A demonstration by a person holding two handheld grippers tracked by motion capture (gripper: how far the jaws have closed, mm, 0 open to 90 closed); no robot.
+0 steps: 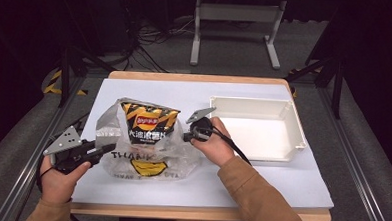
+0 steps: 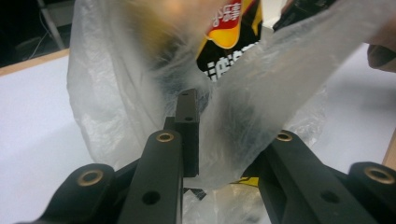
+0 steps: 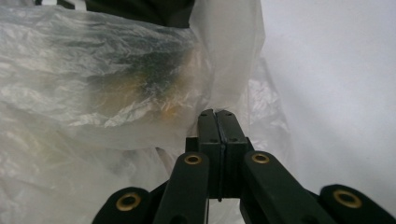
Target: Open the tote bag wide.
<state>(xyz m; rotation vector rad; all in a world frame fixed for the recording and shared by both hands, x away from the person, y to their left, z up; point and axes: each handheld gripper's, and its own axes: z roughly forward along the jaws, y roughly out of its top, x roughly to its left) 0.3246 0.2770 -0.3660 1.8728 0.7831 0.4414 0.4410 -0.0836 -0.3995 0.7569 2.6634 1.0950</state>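
Chips bag (image 1: 148, 124) stands inside a thin plastic bag (image 1: 132, 158) on the white table (image 1: 281, 179), left of the empty white tray (image 1: 256, 128).

From the high view, the left gripper (image 1: 107, 147) holds the plastic bag at its left edge, and the right gripper (image 1: 187, 136) holds it at the right edge, so the mouth is stretched between them.

In the left gripper view, the jaws are narrow, with a fold of film between them; one jaw is hidden behind the film, which the high view cannot tell.

In the right gripper view, the jaws are pressed fully together on a thin strip of film (image 3: 219, 70).

I think the film may tear or slip out if the hands pull apart too hard, and then the chips bag would tip over.
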